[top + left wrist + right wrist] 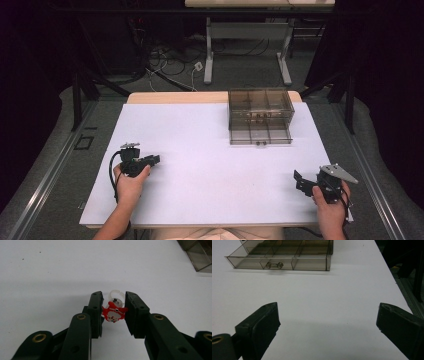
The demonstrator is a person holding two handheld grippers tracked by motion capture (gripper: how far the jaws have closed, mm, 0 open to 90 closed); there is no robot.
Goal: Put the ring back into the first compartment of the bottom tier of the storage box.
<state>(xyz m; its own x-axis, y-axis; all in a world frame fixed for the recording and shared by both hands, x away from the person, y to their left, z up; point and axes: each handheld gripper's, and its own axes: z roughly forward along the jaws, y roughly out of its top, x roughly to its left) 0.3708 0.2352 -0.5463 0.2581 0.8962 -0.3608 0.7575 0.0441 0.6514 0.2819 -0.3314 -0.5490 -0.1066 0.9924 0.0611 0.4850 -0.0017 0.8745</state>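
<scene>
**Left tongs on a toy ring, right tongs wide open**

Starting at your left: your left hand [131, 181] holds the left gripper [154, 159] low over the white table top [210, 150], near the front-left part of the sheet, w/ its cable looping down beside your wrist. In the left gripper view the left gripper [113, 308] has its two black jaws drawn in on a small toy ring [114, 310]: a red-and-white figure on a clear plastic band. The red figure sits btwn the jaw pads, touching both, and the clear band pokes out past the tips. The ring looks lifted or resting right at the sheet; can't tell which.

Middle of the table is bare white sheet.

Further right and toward the far edge stands a smoky clear drawer box [260, 109] w/ compartments. Its lower drawer [260, 135] is pulled out toward you, and the right gripper view shows that drawer [287, 262] w/ dividers and a small dumbbell-shaped handle [274, 264] on its front.

At far right, your right hand [330, 207] holds the right gripper [300, 181] near the front-right corner, grey three-cornered plate on top. In its own view the right gripper [328, 318] has jaws spread wide apart, nothing btwn them but white table, well apart from the box.
</scene>
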